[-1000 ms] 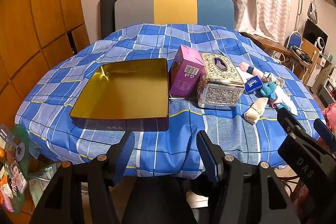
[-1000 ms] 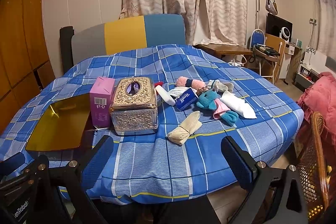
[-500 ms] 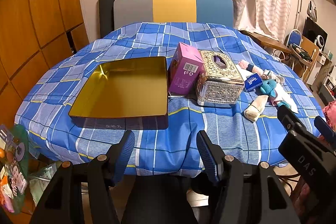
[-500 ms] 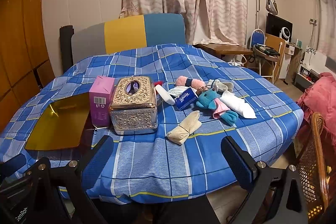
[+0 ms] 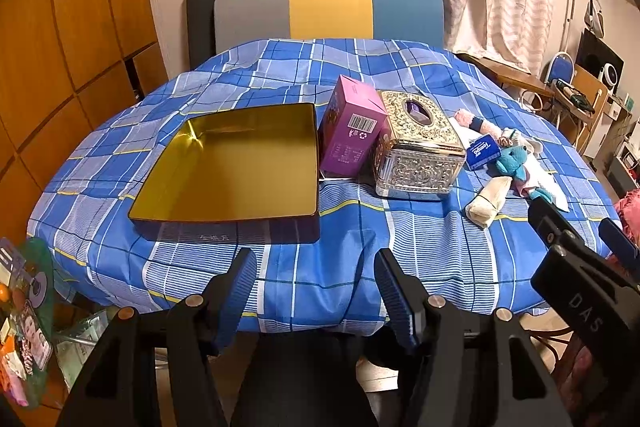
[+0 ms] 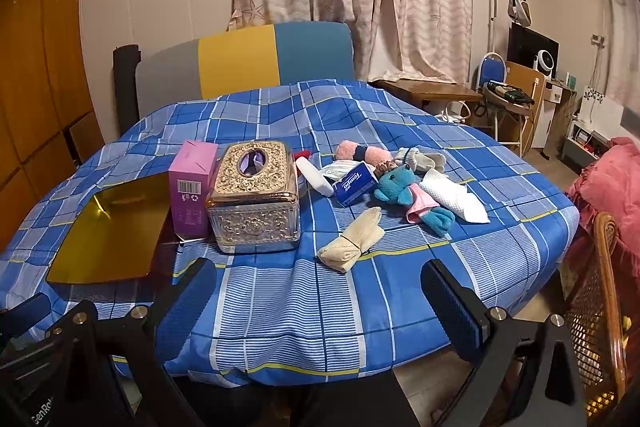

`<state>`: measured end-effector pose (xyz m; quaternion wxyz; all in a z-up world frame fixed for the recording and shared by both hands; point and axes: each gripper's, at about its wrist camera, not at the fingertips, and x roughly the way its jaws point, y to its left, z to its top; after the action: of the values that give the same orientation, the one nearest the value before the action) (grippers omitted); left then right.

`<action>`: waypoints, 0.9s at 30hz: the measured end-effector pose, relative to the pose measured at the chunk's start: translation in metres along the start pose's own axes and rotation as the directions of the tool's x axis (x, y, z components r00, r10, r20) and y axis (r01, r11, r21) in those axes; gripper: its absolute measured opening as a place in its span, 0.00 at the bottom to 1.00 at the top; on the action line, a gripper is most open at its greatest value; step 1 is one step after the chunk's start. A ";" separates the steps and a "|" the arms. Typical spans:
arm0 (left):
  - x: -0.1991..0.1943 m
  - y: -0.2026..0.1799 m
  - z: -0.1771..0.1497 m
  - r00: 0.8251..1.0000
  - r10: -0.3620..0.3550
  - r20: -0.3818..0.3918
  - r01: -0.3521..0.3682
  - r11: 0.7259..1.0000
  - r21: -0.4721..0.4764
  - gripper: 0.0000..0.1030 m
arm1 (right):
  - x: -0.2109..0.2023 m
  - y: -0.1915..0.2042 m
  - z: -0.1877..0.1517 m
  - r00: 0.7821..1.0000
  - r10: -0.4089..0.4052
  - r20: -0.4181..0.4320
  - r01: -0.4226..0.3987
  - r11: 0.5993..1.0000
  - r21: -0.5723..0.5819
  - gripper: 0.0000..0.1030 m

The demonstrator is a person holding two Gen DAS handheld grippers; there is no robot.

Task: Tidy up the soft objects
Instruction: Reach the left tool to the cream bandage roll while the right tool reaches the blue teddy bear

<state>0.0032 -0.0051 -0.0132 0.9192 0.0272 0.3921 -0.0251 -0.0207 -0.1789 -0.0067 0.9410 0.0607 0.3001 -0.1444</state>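
1. Left gripper (image 5: 316,279) and right gripper (image 6: 320,291) hover wide apart, empty, short of the surface (image 6: 304,311).
2. Soft toys, blue plush (image 6: 404,187) among them, lie clustered right of the tissue box (image 6: 254,195).
3. The empty gold tray (image 5: 236,167), probably their destination, waits left.

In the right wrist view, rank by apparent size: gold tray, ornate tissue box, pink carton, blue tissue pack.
1. gold tray
2. ornate tissue box
3. pink carton
4. blue tissue pack

The tray's left part is foreshortened, yet it clearly looks largest.
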 end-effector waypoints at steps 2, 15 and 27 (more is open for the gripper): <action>0.000 0.000 0.000 1.000 -0.003 -0.002 0.003 1.000 0.002 0.60 | 0.000 0.000 0.000 1.000 0.000 0.000 0.000 1.000 0.002 1.00; 0.007 -0.002 0.000 1.000 -0.011 -0.010 0.011 1.000 -0.009 0.60 | 0.008 -0.005 0.000 1.000 -0.009 -0.019 0.009 1.000 0.004 1.00; 0.068 -0.024 -0.008 0.920 -0.338 -0.200 0.339 0.940 -0.033 0.60 | 0.088 -0.096 -0.014 0.972 0.062 -0.226 -0.031 0.990 0.138 1.00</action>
<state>0.0429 -0.0298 -0.0687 0.8562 -0.0375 0.4823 -0.1812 0.0107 -0.2881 -0.0723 0.8969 0.1467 0.3952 -0.1338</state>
